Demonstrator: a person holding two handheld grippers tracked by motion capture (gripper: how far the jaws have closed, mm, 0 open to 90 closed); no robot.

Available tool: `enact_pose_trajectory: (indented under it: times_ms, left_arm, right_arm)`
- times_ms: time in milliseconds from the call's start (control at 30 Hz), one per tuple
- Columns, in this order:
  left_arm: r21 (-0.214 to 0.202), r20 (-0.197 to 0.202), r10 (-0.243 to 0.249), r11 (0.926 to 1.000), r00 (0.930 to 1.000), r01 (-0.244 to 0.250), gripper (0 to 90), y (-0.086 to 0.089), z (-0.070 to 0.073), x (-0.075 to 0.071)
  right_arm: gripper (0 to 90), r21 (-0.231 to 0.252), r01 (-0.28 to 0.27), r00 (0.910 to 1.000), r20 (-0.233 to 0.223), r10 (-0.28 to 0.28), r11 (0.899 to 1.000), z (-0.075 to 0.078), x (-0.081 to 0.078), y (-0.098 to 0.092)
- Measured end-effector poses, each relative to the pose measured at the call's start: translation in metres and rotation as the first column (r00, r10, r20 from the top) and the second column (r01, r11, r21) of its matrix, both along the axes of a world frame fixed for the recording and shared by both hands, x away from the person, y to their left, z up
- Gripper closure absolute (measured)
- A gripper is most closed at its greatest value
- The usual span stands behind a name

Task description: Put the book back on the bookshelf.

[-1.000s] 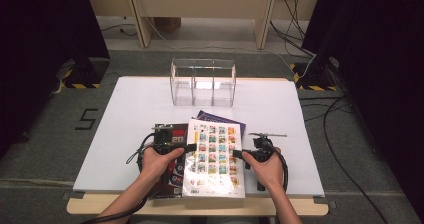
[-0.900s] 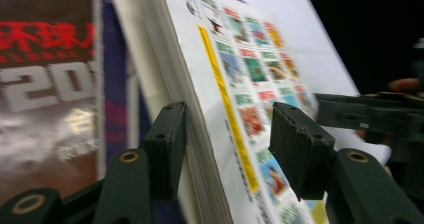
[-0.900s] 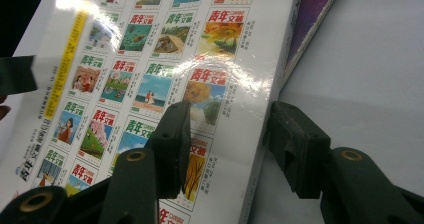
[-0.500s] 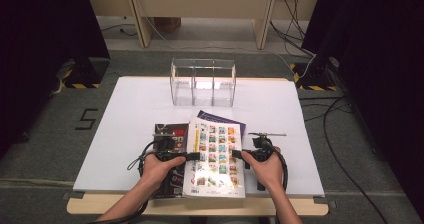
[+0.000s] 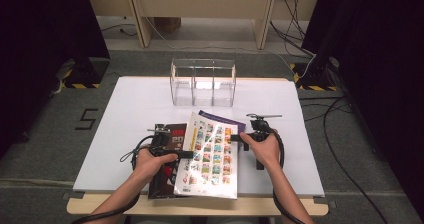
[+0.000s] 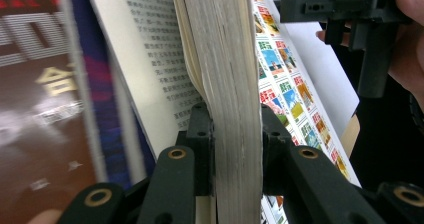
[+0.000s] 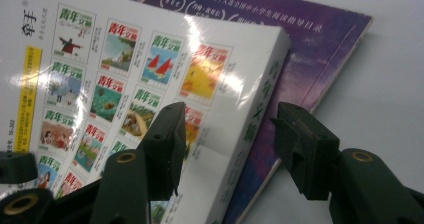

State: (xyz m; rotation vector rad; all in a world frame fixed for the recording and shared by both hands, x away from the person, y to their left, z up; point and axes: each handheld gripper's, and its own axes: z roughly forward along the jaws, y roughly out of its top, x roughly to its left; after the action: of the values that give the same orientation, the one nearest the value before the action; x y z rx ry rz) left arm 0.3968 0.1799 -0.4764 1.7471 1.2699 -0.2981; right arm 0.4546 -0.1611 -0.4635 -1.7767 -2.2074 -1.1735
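Item: white book (image 5: pixel 210 156) on my bench (image 5: pixel 140 109). My left hand-held gripper (image 6: pixel 235 149), jaws just closing, clamps its page edge; right hand-held gripper (image 7: pixel 227 144) released.

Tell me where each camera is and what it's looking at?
High view: above the person's side, facing down at the white table; forearms and both hands show.
Left gripper view: on the left gripper, its jaws clamping the thick book's page edge.
Right gripper view: on the open right gripper, beside the book's spine.
All share the thick book.
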Motion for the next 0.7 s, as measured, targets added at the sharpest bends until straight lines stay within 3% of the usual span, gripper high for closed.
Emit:
enact_pose_trajectory:
  times_ms: [67,367,567,700]
  left_arm:
    - [-0.005,0.0,-0.005,1.0,1.0,0.005,72.9,0.001,-0.001,0.001]
    - [-0.013,0.0,-0.005,0.9999,1.0,0.005,72.5,0.003,-0.004,0.001]
    - [-0.011,-0.009,-0.005,0.9999,0.9999,0.005,71.9,0.003,-0.004,0.002]
    - [-0.019,-0.009,-0.002,0.9998,1.0,0.002,71.8,0.004,-0.005,0.002]
  right_arm:
    - [47.0,0.013,0.005,1.0,-0.005,-0.005,1.0,-0.002,0.006,0.002]
    - [45.0,-0.01,0.001,0.9998,0.018,-0.001,1.0,-0.001,0.035,0.011]
    - [46.9,-0.016,0.002,0.9999,0.011,-0.002,1.0,-0.001,0.041,0.011]
    - [48.9,0.007,0.009,0.9998,0.015,-0.009,1.0,-0.003,0.044,0.01]
